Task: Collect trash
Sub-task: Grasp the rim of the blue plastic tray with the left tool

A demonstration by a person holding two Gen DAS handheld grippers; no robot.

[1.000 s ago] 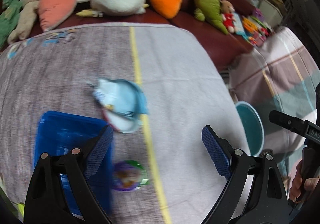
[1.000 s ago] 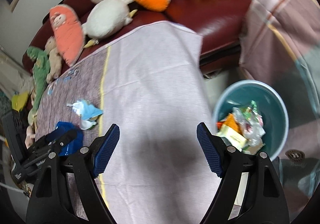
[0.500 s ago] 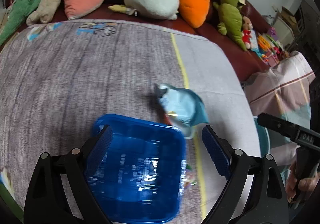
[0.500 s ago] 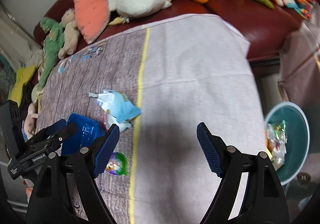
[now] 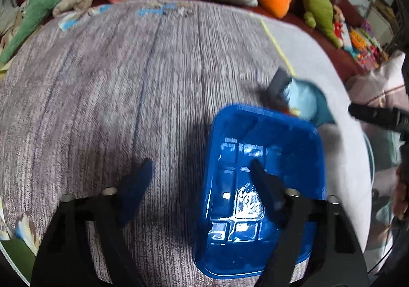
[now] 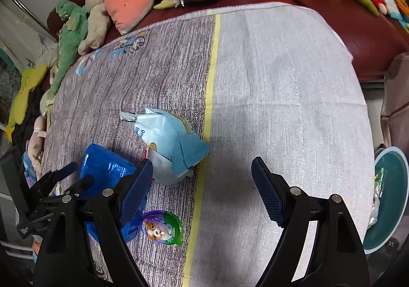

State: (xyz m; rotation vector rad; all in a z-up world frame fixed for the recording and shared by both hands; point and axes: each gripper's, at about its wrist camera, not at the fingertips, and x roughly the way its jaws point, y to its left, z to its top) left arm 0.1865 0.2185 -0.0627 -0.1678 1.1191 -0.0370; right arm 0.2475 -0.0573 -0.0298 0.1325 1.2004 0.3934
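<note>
Trash lies on the cloth-covered counter (image 6: 281,77): a round foil lid (image 6: 162,230) at 6 o'clock, nearest the right tool (image 6: 202,195), whose jaws stand apart and empty. At 9 o'clock, the blue plastic tray (image 5: 263,184) sits under the left tool (image 5: 199,184), jaws also apart. Beyond lies the pale blue wrapper (image 6: 171,143). A teal bin (image 6: 391,200) stands at 3 o'clock.

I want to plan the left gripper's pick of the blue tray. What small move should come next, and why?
Probably slide the left gripper a little to its right and lower it. Its jaws stand open, but only one fingertip lies over the blue plastic tray; the other is over bare tablecloth, so closing now would likely miss.
</note>
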